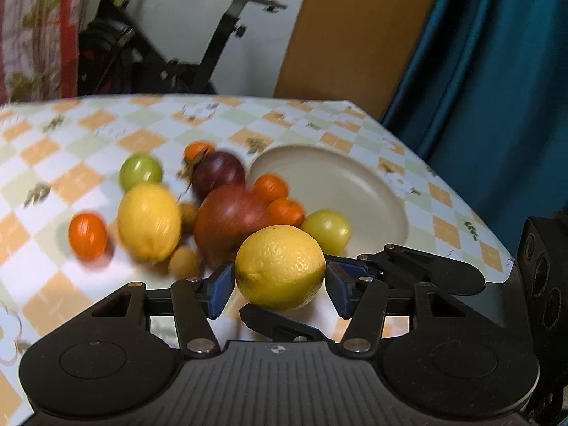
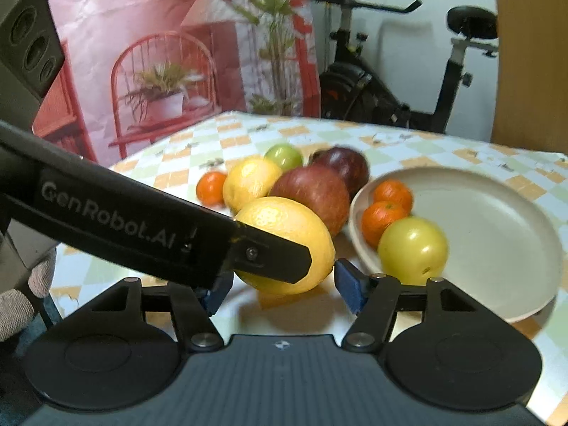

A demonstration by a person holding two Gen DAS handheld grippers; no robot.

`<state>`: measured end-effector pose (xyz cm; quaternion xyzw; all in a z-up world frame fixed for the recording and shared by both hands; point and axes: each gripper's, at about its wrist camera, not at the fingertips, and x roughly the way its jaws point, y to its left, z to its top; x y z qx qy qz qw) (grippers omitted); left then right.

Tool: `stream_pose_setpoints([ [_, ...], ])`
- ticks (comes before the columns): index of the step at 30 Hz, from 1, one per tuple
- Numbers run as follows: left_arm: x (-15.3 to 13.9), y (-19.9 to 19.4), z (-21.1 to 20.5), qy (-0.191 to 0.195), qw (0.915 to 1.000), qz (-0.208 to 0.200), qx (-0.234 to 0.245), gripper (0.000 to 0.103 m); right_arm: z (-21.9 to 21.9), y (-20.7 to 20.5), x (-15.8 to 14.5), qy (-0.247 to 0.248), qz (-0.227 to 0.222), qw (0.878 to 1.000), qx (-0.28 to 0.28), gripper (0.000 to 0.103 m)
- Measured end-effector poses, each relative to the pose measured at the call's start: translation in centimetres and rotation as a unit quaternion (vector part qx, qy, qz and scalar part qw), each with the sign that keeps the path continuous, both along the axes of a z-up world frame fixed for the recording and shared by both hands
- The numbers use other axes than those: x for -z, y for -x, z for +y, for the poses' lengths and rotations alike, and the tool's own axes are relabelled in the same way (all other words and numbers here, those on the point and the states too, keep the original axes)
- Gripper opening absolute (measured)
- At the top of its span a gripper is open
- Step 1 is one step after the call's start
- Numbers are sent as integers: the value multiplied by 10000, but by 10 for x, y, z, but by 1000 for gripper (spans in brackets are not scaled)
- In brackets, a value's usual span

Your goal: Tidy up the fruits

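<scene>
I've got the lemon pinched in my left gripper, right gripper spread around it without touching, next up carrying it to the plate at 1 o'clock.

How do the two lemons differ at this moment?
The near lemon sits between the left gripper fingers, the blue pads at its sides; the far lemon lies free on the tablecloth, touched by no gripper. The near lemon is in front of the red apple, close to the plate; the far lemon lies on the apple's other side. Both are yellow, and neither is on the plate.
</scene>
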<state>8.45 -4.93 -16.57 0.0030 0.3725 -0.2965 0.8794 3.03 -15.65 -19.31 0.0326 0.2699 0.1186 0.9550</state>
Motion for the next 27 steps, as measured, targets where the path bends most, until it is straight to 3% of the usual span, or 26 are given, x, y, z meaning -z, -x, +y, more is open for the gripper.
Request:
stream_pose_setpoints([
  [10,-30,-19,-50,-50,9984,-278,494,59,-43,8,-36,-305,-345,9967,665,65],
  [20,-19,-70,-87,22,9987,43,503,59,-85,-30,-43,-319,-44,9951,934,65],
  [27,-4,-101,-96,-13,9988,348,354,59,-102,-69,-36,-268,483,9943,908,65],
])
